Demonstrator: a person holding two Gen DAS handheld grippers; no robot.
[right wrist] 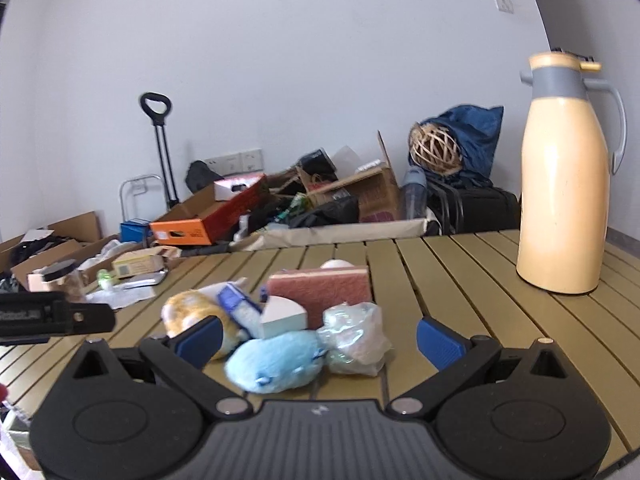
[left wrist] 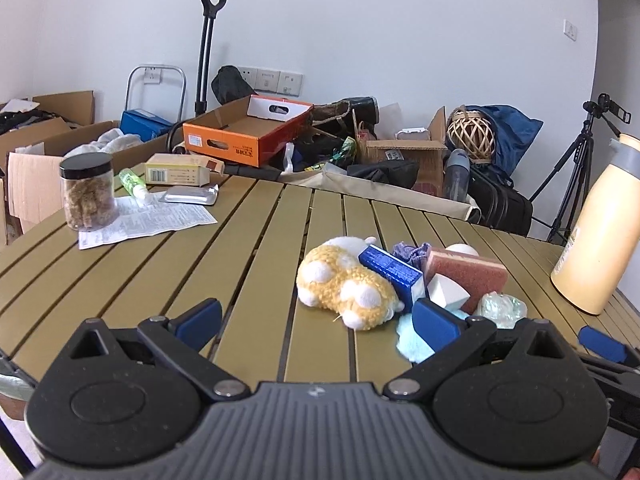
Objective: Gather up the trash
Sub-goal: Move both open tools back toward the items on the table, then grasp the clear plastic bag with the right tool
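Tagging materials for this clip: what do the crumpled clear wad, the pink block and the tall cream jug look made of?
Crumpled wad: thin glossy plastic film, translucent and creased. Pink block: probably sponge, matte, grainy face over a pale layer. Cream jug: smooth, semi-gloss shell, plastic or coated metal; grey collar and handle.

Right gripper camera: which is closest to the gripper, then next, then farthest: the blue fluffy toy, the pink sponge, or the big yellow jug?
1. Blue fluffy toy: right between the open fingers of the right gripper.
2. Pink sponge: behind it, mid-table.
3. Yellow jug: far right, farthest back.
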